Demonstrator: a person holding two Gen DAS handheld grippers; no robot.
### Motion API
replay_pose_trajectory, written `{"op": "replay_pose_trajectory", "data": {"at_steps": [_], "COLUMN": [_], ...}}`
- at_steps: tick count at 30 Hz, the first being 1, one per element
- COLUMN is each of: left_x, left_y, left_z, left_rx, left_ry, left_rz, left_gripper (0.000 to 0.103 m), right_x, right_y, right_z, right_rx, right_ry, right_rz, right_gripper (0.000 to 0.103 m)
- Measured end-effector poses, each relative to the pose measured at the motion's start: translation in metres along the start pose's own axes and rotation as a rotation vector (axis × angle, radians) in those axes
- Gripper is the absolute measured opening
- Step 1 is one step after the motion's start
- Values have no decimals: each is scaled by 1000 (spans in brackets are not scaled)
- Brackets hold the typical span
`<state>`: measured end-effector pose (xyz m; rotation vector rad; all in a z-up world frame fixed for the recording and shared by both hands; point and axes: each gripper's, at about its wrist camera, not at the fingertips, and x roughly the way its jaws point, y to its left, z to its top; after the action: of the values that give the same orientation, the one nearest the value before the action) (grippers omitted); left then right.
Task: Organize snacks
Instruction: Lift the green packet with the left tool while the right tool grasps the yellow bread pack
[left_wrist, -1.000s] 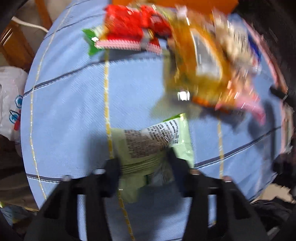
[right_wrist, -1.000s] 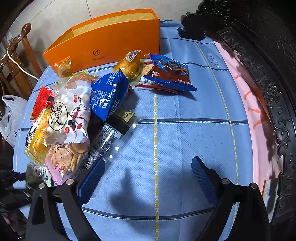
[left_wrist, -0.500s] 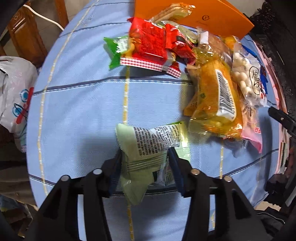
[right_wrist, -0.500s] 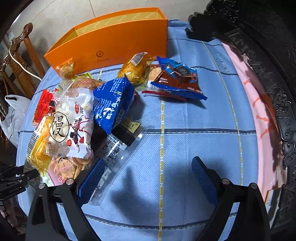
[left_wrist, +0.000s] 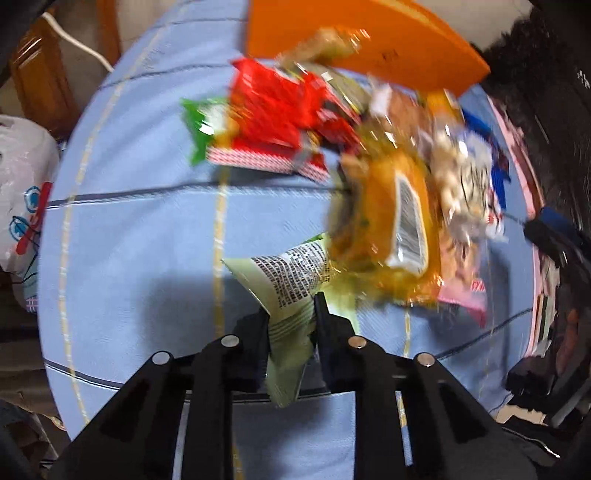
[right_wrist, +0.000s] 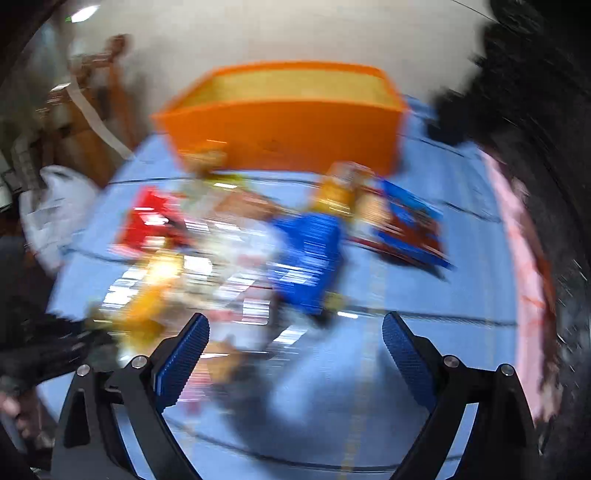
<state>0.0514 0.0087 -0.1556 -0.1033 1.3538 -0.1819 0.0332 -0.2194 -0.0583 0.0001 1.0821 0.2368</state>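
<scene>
Left tool pinching a pale green snack packet over the blue-clothed desk

The left tool (left_wrist: 290, 314) has just been closing, and its black fingers (left_wrist: 255, 339) now squeeze the pale green foil snack packet (left_wrist: 284, 284) with printed text. Beyond it lie a blurred orange-yellow crinkly bag (left_wrist: 391, 225) and red wrappers (left_wrist: 280, 107), near the orange cardboard box (left_wrist: 369, 40) on the light blue checked cloth (left_wrist: 140, 229).
</scene>
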Motion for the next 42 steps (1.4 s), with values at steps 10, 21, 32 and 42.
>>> {"op": "replay_pose_trajectory", "data": {"at_steps": [10, 21, 32, 42], "left_x": [-25, -16, -50, -16], "left_y": [65, 73, 49, 44], "left_z": [5, -3, 11, 19], "left_rx": [-104, -110, -46, -1], "left_ry": [-52, -61, -146, -57], "left_rz": [19, 3, -64, 22], "left_gripper": [20, 21, 13, 7], "right_x": [56, 92, 1, 6], "right_y": [94, 87, 47, 22], "right_z": [22, 22, 30, 47], "right_rx": [9, 41, 62, 79], "right_ry": [207, 260, 40, 16], "right_rz": [213, 90, 176, 162], "right_gripper": [77, 34, 34, 34]}}
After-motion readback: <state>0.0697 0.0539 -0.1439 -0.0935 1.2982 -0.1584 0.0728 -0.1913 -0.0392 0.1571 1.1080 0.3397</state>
